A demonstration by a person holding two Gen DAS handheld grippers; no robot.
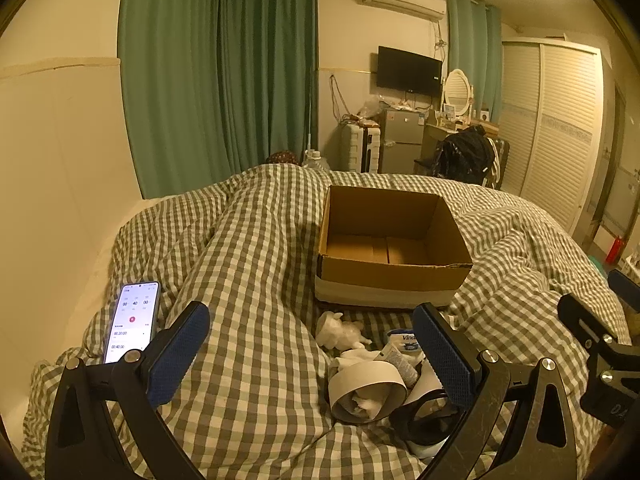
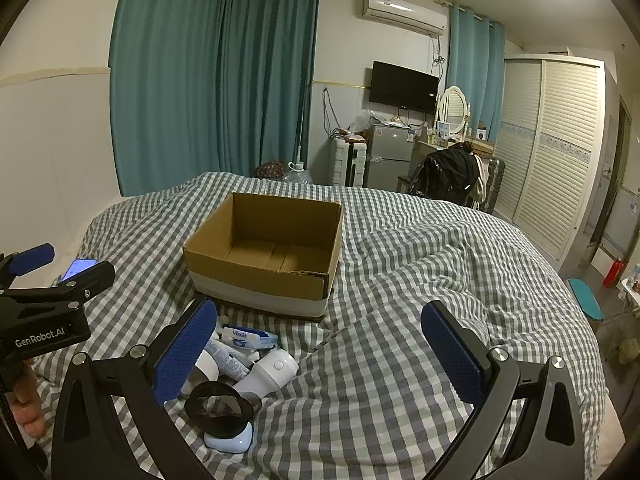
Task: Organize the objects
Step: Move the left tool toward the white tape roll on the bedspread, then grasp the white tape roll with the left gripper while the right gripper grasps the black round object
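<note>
Lying across a bedroom, a bed under a grey-and-white checked quilt [image 2: 400, 280], with green curtains [image 1: 220, 80], a wall television [image 2: 403, 86], a small fridge [image 2: 390, 156] and a louvred wardrobe [image 2: 560, 152] standing behind.

Hovering low over the quilt, the left gripper [image 1: 316, 354], jaws spread wide and holding nothing. Hanging just as open and empty over bare quilt, the right gripper [image 2: 320, 344], with the left one showing at its left edge, fingers of a hand [image 2: 24, 400] wrapping the handle below.

Lying between and just ahead of the left gripper's blue pads [image 1: 184, 352], a small heap of loose things: a curled strip of white card [image 1: 366, 390], a crumpled white tissue [image 1: 340, 330], a tissue pack [image 2: 248, 337] with blue printing, a white tube [image 2: 228, 358], a white handheld device [image 2: 268, 370] with a round button, and a black ring on a pale blue base [image 2: 222, 412]. Touching or overlapping one another, most of them.

Sitting just beyond the heap, an open cardboard box [image 2: 256, 268], upright and empty inside, its base wrapped in a white band.

Resting on the quilt's fold well to the left, beside the left gripper's outer finger, a phone [image 1: 134, 320] with a lit timer screen.
</note>
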